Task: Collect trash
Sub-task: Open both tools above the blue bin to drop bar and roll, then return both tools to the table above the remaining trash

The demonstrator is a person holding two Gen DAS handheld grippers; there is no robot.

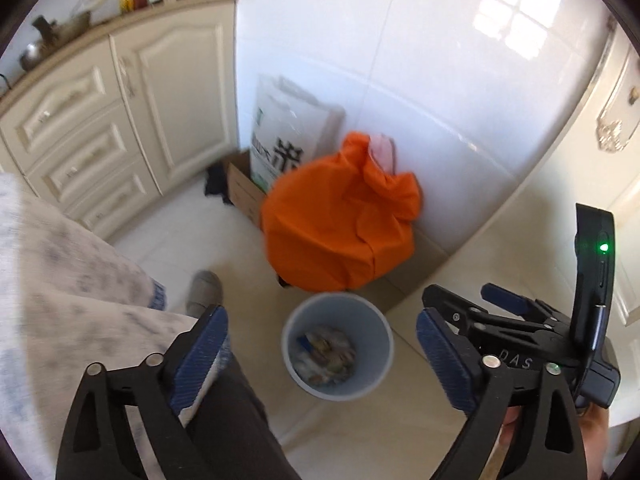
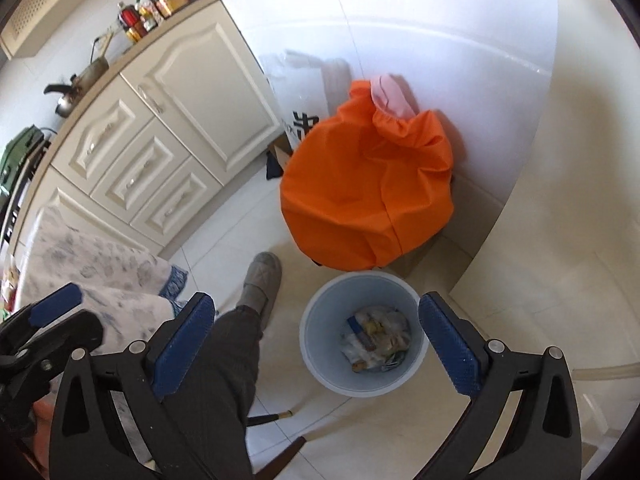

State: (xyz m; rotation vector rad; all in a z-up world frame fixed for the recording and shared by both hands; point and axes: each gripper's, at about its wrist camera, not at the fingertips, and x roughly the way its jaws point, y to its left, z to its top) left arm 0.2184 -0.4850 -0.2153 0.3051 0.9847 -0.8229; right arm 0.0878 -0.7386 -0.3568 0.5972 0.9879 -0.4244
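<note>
Both my jaws wide open, nothing in 'em — left gripper (image 1: 322,364) & right gripper (image 2: 316,348) above the grey bin (image 2: 362,334) on the floor. Trash (image 2: 376,340) sits inside it, orange bag (image 2: 368,188) just behind.

Pale tiled floor (image 2: 500,420): grey bin (image 2: 320,368) near, orange bag (image 2: 360,200) behind, cardboard box (image 1: 244,192) far left.

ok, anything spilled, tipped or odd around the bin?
Nothing spilled. The blue bin stands upright on the tile floor, with the trash inside it. Both tongs are open and empty. Only oddity: something pink pokes out the top of the orange bag behind the bin.
</note>
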